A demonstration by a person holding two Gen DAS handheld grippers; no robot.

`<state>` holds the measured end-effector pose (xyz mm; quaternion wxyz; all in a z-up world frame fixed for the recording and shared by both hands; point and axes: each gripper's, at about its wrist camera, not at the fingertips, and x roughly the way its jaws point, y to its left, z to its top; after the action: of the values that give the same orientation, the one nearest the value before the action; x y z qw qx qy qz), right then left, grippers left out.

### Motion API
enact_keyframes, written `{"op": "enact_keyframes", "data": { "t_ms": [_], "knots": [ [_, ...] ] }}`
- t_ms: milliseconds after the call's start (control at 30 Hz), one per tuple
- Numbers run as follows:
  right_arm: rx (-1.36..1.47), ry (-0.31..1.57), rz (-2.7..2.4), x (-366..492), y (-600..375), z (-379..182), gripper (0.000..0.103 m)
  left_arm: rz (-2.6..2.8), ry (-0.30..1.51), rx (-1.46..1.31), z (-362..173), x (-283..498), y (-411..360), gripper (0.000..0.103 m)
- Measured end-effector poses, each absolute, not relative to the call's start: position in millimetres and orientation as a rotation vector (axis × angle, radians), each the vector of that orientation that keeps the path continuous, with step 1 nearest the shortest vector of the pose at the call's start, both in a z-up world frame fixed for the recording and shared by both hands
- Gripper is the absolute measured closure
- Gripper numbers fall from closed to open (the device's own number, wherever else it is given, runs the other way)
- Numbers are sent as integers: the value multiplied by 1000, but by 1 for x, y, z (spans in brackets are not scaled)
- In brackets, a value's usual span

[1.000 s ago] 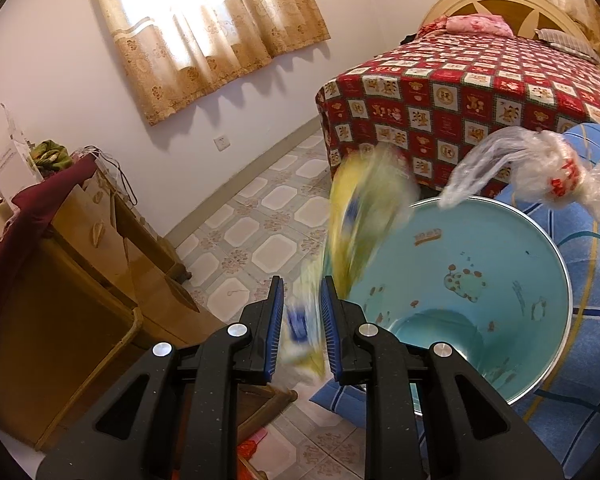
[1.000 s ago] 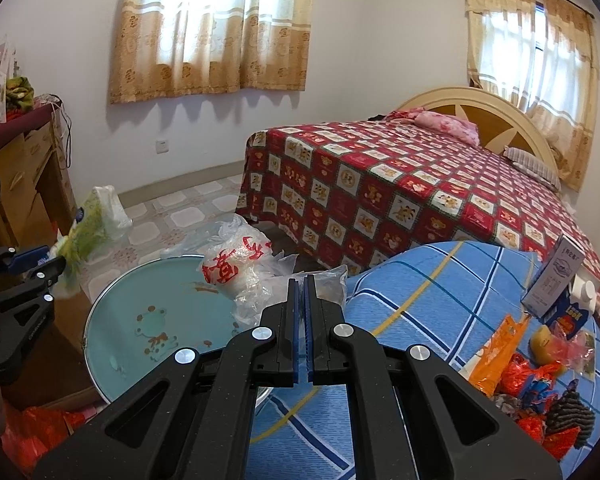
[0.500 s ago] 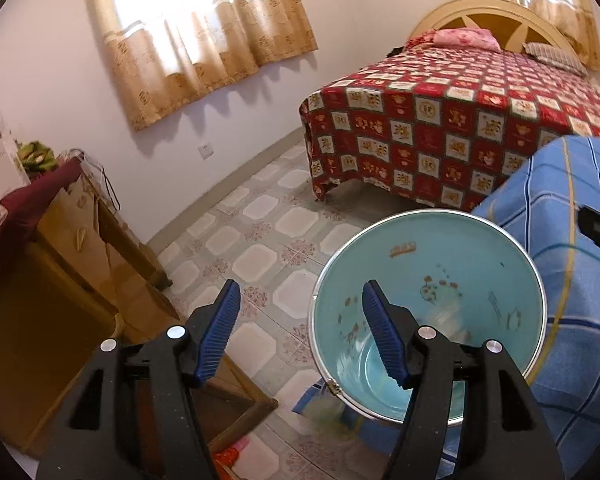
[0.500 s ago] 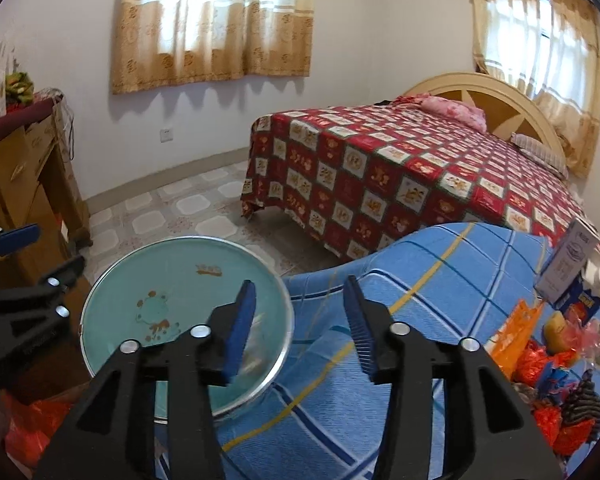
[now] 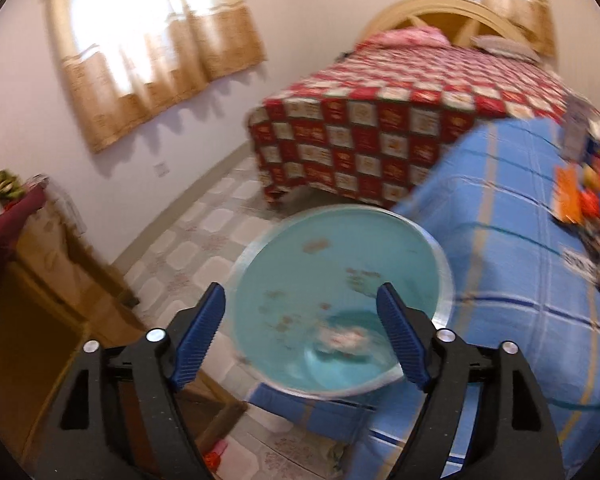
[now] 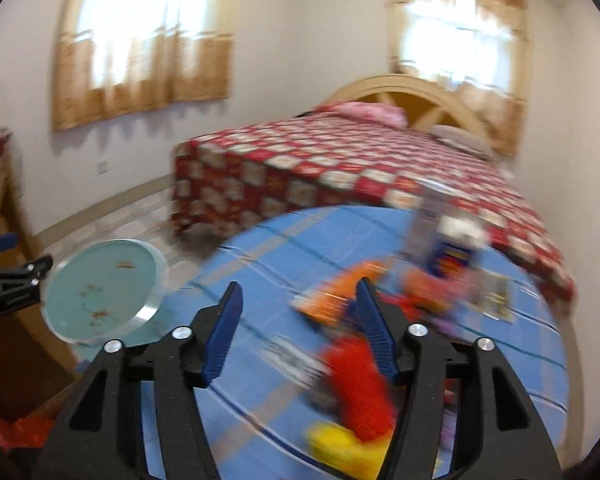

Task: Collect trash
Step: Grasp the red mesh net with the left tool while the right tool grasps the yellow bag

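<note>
A teal bin point(image 5: 340, 280) stands on the floor beside the blue checked table point(image 5: 500, 280). Crumpled trash point(image 5: 344, 336) lies at its bottom. My left gripper point(image 5: 300, 340) is open and empty, just above the bin's near rim. My right gripper point(image 6: 296, 332) is open and empty above the table point(image 6: 260, 248), facing a blurred heap of wrappers: an orange packet point(image 6: 340, 296), a red one point(image 6: 360, 384), a yellow one point(image 6: 340, 440) and a white-blue box point(image 6: 440, 232). The bin also shows in the right wrist view point(image 6: 100, 280) at left.
A bed with a red patterned cover point(image 5: 400, 100) stands behind the table. A wooden cabinet point(image 5: 28, 280) stands left of the bin. The floor is tiled point(image 5: 204, 232). My left gripper shows at the left edge of the right wrist view point(image 6: 8, 284).
Both grippers opened and let their trash fall into the bin: the left a yellow wrapper, the right a clear bag. The right gripper then swung right, over the table's trash heap.
</note>
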<state>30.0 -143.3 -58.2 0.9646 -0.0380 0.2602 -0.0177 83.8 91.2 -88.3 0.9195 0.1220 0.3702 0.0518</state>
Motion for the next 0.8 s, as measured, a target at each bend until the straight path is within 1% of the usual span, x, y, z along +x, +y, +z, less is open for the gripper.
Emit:
{"op": "enact_keyframes", "data": {
  "t_ms": [133, 267, 400, 533, 567, 600, 633, 767, 800],
  "knots": [
    [-18, 528, -168, -19, -200, -73, 43, 18, 791, 306, -107, 73, 44, 26],
    [5, 564, -185, -41, -220, -94, 43, -30, 809, 346, -124, 60, 9, 26],
    [23, 613, -124, -40, -218, -119, 43, -40, 805, 370, -129, 53, -5, 26],
    [12, 664, -89, -22, -212, -137, 43, -32, 796, 372, -126, 52, -3, 26],
    [12, 669, -88, -22, -210, -139, 46, -28, 791, 368, -125, 53, -2, 26],
    [11, 678, -78, -19, -208, -142, 53, -26, 790, 367, -124, 53, -1, 26],
    [9, 690, -68, -17, -207, -144, 65, -25, 790, 365, -123, 54, -1, 26],
    [-1, 719, -39, -16, -204, -148, 80, -34, 788, 362, -121, 56, -2, 26],
    [-5, 718, -37, -17, -203, -148, 80, -40, 787, 363, -120, 56, -5, 26]
  ]
}}
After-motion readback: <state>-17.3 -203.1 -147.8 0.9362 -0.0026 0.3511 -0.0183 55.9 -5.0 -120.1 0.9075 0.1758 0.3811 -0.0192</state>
